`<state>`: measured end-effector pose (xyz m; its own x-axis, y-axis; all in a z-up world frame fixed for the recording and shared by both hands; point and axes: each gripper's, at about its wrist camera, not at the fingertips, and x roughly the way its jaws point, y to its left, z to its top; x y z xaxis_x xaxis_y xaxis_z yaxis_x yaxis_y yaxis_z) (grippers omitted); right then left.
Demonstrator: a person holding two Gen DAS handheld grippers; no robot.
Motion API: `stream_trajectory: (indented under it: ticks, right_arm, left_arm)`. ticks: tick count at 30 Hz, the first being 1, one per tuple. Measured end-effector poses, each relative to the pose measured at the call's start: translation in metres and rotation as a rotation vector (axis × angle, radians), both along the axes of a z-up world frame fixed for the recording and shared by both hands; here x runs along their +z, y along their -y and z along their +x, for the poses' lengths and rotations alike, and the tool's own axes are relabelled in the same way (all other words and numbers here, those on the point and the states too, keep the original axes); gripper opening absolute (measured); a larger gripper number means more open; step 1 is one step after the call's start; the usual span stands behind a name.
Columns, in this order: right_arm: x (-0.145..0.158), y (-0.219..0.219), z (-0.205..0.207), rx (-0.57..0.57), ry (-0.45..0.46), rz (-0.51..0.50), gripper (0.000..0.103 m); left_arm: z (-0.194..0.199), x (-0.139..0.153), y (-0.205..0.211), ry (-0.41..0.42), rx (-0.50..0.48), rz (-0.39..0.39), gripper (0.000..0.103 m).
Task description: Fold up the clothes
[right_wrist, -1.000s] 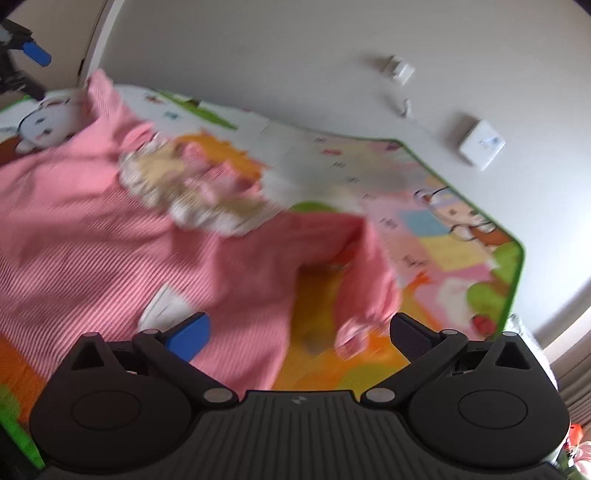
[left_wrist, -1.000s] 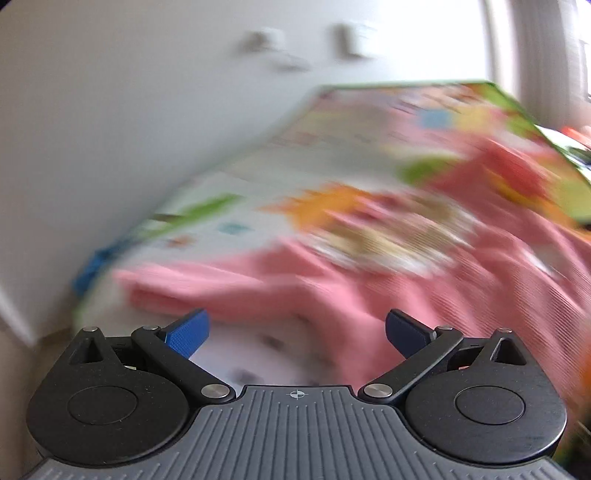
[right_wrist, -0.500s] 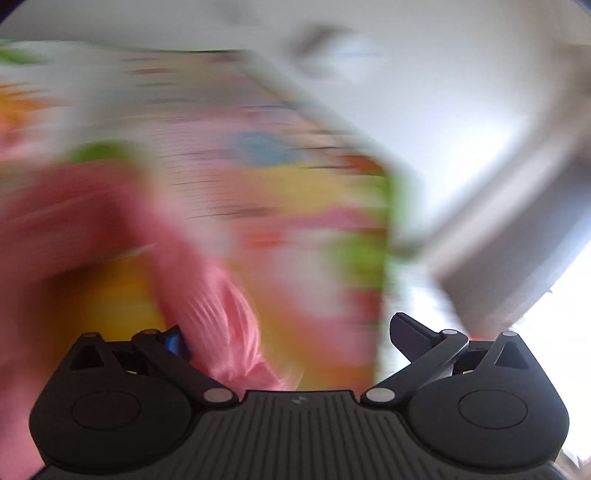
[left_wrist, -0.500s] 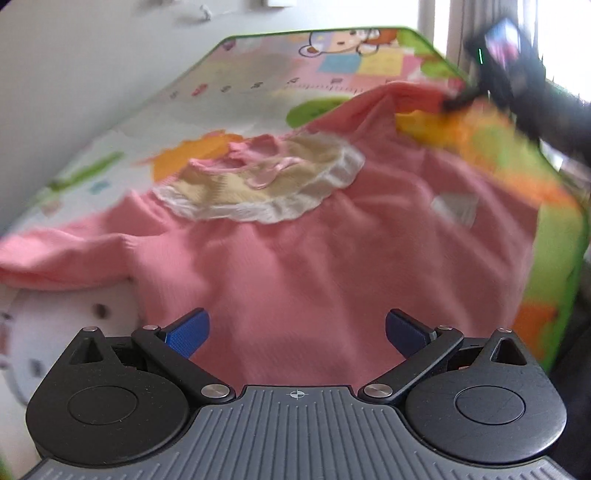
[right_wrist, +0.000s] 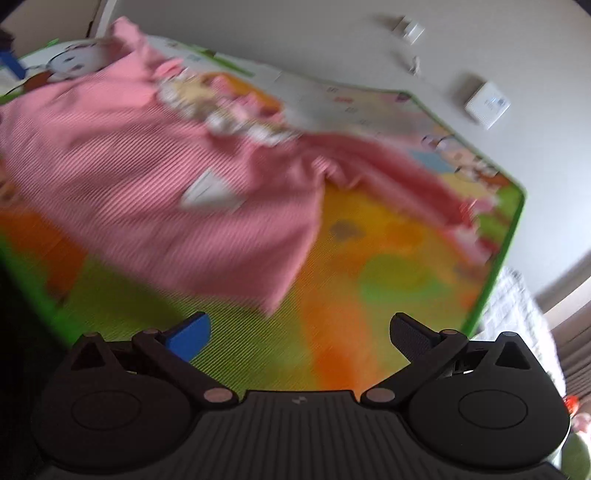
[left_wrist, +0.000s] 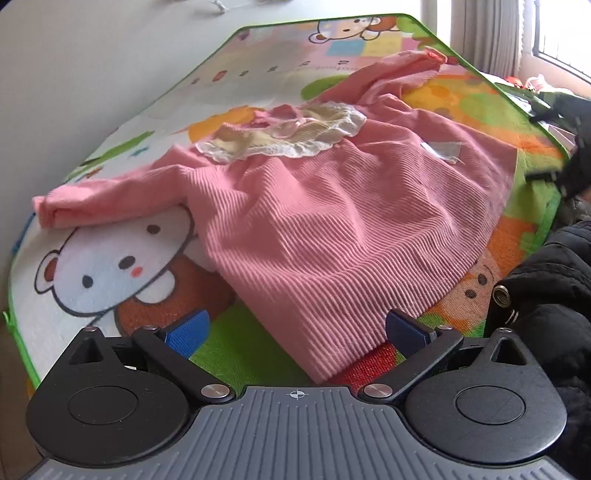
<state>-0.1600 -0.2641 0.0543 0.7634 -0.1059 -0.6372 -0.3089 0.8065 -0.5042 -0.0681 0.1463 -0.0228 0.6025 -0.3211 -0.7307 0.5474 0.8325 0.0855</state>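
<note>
A pink ribbed child's dress (left_wrist: 332,221) with a cream lace collar (left_wrist: 288,134) lies spread flat on a colourful cartoon play mat (left_wrist: 110,266). Both sleeves stretch outward, and a white label (left_wrist: 443,151) shows on the skirt. My left gripper (left_wrist: 295,326) hovers open just over the hem corner, holding nothing. In the blurred right wrist view the same dress (right_wrist: 147,166) lies ahead and to the left. My right gripper (right_wrist: 301,332) is open above bare mat (right_wrist: 351,277), short of the skirt's corner.
A white wall (left_wrist: 74,74) runs along the mat's far side, with sockets (right_wrist: 487,105) on it. A dark padded sleeve (left_wrist: 554,288) is at the right of the left view. A curtain and window (left_wrist: 517,29) stand beyond the mat's end.
Both grippers have swung back toward the dress. The right view shifted from the mat's far edge to the skirt corner. The far sleeve now lies stretched out straight. Both jaws stay open.
</note>
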Motion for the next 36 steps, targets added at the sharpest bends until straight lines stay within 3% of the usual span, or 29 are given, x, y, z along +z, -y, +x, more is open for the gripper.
stream_trajectory:
  ticks: [4,10,14,18,21,25,30,36]
  right_arm:
    - [-0.009,-0.002,-0.013,-0.006,0.039,0.006,0.103]
    - [-0.009,-0.023,0.013,0.018,0.120,0.011,0.103]
    - [0.002,-0.022,0.030,-0.075,0.222,0.061,0.103]
    - [0.000,-0.010,0.026,-0.074,0.182,0.050,0.103]
    - [0.000,-0.005,0.011,-0.003,0.142,0.024,0.103]
    - [0.005,-0.008,-0.006,0.121,0.096,0.064,0.103]
    - [-0.006,-0.033,-0.002,0.195,0.038,0.065,0.103]
    - [-0.012,-0.059,-0.003,0.263,0.000,0.047,0.103]
  left_arm:
    - [0.000,-0.002,0.013,-0.017,-0.045,0.044,0.103]
    - [-0.006,-0.001,0.028,0.004,-0.056,0.111,0.103]
    - [-0.006,-0.004,0.025,0.004,-0.012,0.142,0.103]
    - [-0.003,-0.006,0.022,0.053,0.038,0.199,0.103]
    - [-0.001,-0.005,0.022,0.084,0.048,0.229,0.103]
    - [0.004,0.003,0.022,0.168,0.106,0.278,0.103]
    - [0.011,0.014,0.012,0.195,0.168,0.220,0.103]
    - [-0.005,0.012,0.020,0.127,0.021,0.111,0.103]
